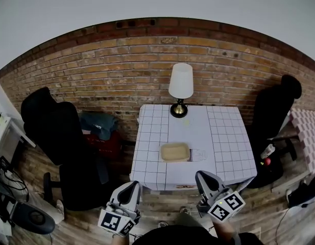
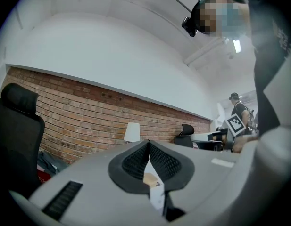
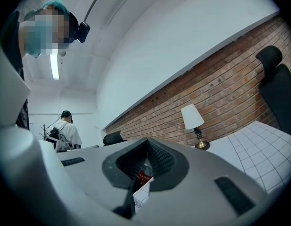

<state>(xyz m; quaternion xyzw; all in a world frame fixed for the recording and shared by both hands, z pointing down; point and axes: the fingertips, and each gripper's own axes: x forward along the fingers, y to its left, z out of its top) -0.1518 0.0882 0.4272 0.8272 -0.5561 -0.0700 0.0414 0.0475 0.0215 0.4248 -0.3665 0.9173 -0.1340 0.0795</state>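
Tray (image 1: pixel 174 151) lies on the counter (image 1: pixel 226 137), at the middle, toward the near edge. Left claw (image 1: pixel 131 185) and right claw (image 1: pixel 202 174) hang short of the counter, well apart from the tray, both clenched on nothing.

Risks, as judged:
- A clenched claw would shove the tray rather than take it.
- A low approach could strike the counter's near edge.
- An overreach could topple the lamp (image 1: pixel 180 83) at the far edge.
- A clear item (image 1: pixel 198 154) just right of the tray, possibly plastic, could be knocked.

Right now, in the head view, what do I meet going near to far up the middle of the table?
Front edge of the white gridded table → tan tray → lamp at the far edge → brick wall.
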